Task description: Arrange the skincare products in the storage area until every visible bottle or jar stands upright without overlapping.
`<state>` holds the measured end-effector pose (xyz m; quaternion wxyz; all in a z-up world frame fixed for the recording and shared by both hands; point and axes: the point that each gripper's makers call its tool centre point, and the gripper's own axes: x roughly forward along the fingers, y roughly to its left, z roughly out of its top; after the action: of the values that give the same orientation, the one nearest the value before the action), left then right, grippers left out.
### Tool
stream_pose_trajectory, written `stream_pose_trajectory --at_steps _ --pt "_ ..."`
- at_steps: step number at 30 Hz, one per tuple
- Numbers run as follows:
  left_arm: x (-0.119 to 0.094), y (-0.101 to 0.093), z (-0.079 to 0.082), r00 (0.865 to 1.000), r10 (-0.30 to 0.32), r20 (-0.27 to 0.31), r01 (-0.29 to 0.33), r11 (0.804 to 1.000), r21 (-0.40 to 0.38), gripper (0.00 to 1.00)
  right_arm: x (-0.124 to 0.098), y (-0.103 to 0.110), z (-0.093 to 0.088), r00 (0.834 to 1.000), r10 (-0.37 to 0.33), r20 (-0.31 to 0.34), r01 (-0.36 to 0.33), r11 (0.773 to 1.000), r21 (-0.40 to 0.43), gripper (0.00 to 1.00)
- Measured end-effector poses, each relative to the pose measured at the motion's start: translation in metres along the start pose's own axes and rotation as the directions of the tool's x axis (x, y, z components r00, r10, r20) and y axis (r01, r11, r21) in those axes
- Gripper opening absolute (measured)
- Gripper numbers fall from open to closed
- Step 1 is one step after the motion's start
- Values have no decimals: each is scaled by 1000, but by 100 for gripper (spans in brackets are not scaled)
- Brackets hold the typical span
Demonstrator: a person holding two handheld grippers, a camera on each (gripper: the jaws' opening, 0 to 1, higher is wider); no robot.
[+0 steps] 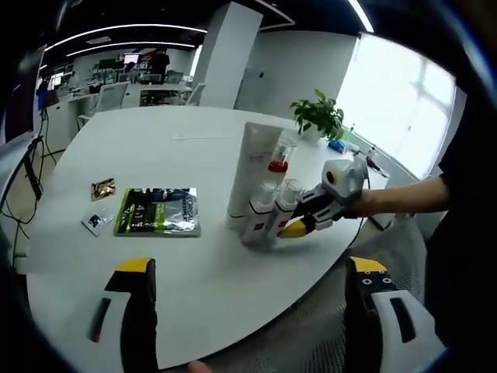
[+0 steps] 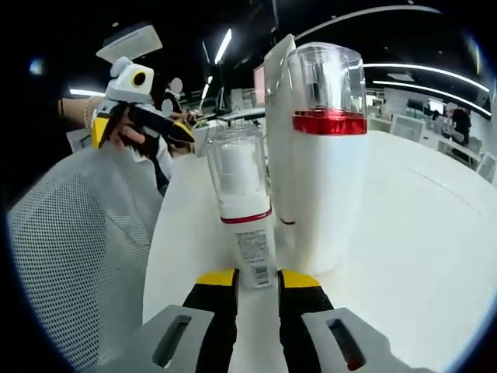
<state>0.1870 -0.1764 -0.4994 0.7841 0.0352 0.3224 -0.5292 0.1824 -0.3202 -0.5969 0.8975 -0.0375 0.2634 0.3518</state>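
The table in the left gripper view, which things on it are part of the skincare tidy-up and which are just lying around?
Part of the job:
- tall white tube
- red-collared bottle
- two small clear-capped bottles, one held by the right tongs

Just lying about:
- green and silver packet
- small gold sachet
- small clear sachet
- potted plant

print on the green packet and slim bottle's label too small to read

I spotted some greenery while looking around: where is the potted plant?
In the left gripper view the plant stands at the far edge of the white table, beyond the bottles, near the bright window.
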Motion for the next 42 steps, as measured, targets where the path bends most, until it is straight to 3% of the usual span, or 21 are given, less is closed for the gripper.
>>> stream_pose_trajectory --at_steps 18,25,35,42 --pt "1 0 -2 1000 0 -7 0 1000 2 95 5 -4 1 999 32 -28 -33 999 -43 11" --pt "1 -2 -2 1000 -2 -8 2 1000 4 94 3 -5 1 999 26 -29 -26 1000 -10 15" --pt "-6 2 3 1000 -6 12 6 1000 15 94 -12 3 3 999 7 -48 -6 1000 16 20" --pt "-18 9 3 1000 12 26 -11 999 -32 92 -31 20 -1 998 -12 -60 16 997 73 26"
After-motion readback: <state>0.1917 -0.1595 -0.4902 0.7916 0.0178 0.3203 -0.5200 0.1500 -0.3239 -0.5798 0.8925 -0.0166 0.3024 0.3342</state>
